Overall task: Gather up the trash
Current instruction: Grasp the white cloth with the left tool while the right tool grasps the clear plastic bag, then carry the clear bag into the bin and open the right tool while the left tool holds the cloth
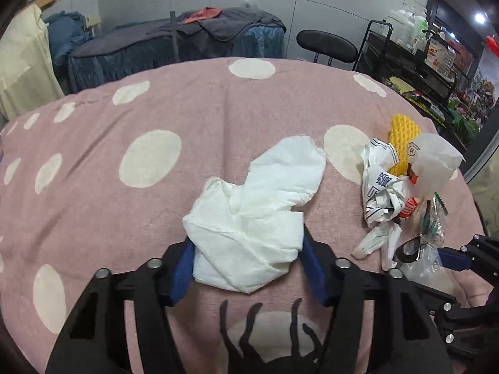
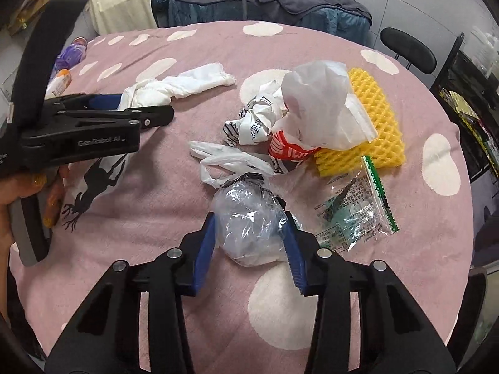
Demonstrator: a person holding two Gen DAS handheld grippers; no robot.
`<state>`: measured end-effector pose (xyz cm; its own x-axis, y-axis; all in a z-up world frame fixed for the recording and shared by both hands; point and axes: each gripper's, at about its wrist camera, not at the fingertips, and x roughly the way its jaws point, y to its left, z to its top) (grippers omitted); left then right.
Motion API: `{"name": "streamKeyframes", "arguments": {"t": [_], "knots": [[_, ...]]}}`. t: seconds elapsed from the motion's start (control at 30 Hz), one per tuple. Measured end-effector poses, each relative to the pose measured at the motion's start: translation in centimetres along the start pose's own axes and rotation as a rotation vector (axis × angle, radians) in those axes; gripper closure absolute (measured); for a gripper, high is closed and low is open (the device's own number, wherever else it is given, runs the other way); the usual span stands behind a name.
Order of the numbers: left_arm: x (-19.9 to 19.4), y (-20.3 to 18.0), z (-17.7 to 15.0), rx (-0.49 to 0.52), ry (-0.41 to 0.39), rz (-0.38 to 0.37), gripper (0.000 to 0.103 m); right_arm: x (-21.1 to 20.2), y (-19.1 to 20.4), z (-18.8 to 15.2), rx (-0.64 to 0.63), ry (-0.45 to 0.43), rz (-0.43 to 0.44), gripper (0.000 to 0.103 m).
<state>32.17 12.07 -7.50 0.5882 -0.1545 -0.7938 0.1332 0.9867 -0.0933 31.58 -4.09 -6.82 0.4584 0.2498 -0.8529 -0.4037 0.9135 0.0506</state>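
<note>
White tissue (image 1: 249, 227), crumpled and folded over itself, sits between the blue pads of my left gripper (image 1: 248, 268). Both pads press against its near end, one on each side, so my left jaws are closed on it. The far part of the tissue stretches away from me across the pink tablecloth (image 1: 124, 218) with its cream dots.

My right gripper (image 2: 251, 243) has a crumpled clear plastic bag (image 2: 249, 218) between its blue pads. The left pad touches the bag's side and the right pad presses into the other side, so these jaws are gripping the bag, which rests on the cloth.

Beyond the bag, in the right wrist view, lies the rest of the pile: a thin white plastic bag (image 2: 230, 159) with loop handles just past my fingertips, a balled printed paper wrapper (image 2: 252, 121) behind it, a red and white paper cup (image 2: 290, 149) on its side with translucent white paper (image 2: 324, 106) stuffed over it, and yellow foam netting (image 2: 371, 118) behind that. A clear snack packet with a green zigzag edge (image 2: 355, 205) lies flat just right of my right jaws.

From the right wrist view, my left gripper (image 2: 124, 106) points in from the left, well apart from the pile, with the tissue (image 2: 177, 87) at its tip.
</note>
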Motion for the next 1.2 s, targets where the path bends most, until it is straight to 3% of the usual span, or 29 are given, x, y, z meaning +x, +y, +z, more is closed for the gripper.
{"name": "streamKeyframes", "arguments": {"t": [0.07,0.17,0.33,0.57,0.77,1.2], "knots": [[-0.6,-0.3,-0.4,0.015,-0.018,0.013,0.069,-0.6,-0.3,-0.4,0.014,-0.007,0.025,0.064],[-1.8,-0.6,-1.4,0.022,-0.043,0.030,0.081,-2.0,-0.5,-1.2,0.021,-0.033,0.042,0.064],[-5.1,-0.7,-3.2,-0.011,-0.117,0.026,0.083,-5.1,-1.0,-2.8,0.054,-0.097,0.085,0.064],[-9.9,-3.0,-5.8,-0.041,-0.224,-0.010,0.083,-9.5,-1.4,-5.7,0.059,-0.208,0.049,0.064],[-12.6,-6.5,-8.3,0.015,-0.295,0.006,0.082,-12.2,-2.9,-8.4,0.107,-0.280,0.035,0.064],[-14.6,-11.6,-10.3,0.029,-0.336,-0.083,0.082,-15.0,-8.8,-14.1,0.270,-0.326,0.010,0.064]]}}
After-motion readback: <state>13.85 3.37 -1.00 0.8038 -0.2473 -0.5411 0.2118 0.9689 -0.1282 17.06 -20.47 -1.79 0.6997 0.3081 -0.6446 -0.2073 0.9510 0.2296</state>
